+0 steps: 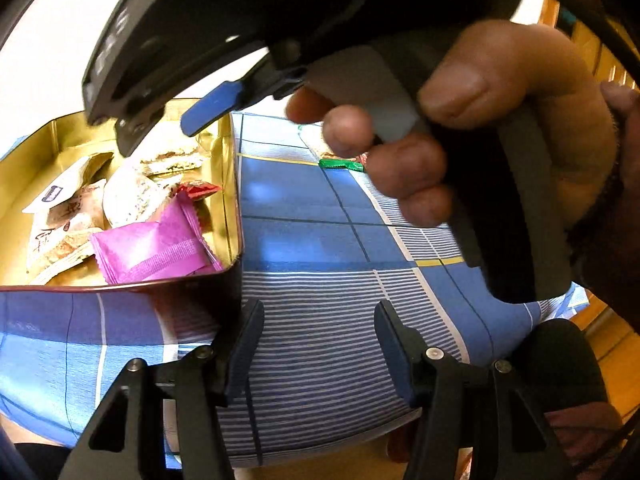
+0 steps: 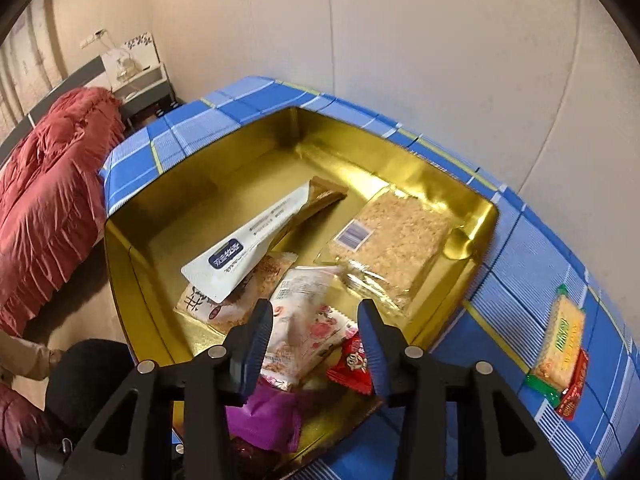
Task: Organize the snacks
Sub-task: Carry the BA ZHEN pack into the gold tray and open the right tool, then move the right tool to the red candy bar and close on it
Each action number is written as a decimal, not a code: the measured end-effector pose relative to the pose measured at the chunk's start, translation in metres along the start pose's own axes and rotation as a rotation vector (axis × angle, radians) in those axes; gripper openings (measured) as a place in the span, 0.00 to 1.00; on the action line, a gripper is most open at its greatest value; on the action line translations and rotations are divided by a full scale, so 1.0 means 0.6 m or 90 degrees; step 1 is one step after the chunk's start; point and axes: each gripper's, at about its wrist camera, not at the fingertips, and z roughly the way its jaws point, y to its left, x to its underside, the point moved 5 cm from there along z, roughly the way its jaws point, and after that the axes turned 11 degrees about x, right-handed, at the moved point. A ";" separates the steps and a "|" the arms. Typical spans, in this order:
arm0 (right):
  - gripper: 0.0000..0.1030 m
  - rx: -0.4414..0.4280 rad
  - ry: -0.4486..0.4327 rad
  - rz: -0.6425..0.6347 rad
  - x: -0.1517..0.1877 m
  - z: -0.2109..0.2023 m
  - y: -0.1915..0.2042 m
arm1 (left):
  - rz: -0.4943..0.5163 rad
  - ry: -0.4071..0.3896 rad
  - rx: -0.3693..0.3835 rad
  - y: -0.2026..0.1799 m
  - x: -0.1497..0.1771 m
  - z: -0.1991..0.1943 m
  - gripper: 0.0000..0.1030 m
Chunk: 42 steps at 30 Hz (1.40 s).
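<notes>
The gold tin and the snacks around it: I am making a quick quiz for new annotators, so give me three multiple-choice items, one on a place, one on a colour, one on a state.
1. Where does the green-edged cracker pack lie?
A. inside the tin
B. on the checked cloth beside the tin
C. between the right gripper's fingers

2. What colour is the tin inside?
A. gold
B. white
C. black

3. How does the left gripper stand?
A. shut on the purple packet
B. shut on the tin's rim
C. open, holding nothing

Answers: 1 B, the pack rests on the blue checked cloth outside the tin's wall. 2 A, its floor and walls shine gold. 3 C, only cloth shows between its spread fingers.
</notes>
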 end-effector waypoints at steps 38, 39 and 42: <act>0.34 0.322 0.043 0.322 0.143 -0.006 -0.366 | 0.047 0.009 -0.022 -0.026 0.008 0.017 0.68; 0.32 0.327 0.049 0.319 0.143 -0.001 -0.367 | 0.047 0.009 -0.023 -0.026 0.008 0.017 0.68; 0.30 0.328 0.058 0.323 0.150 0.015 -0.373 | 0.045 0.009 -0.025 -0.028 0.008 0.018 0.68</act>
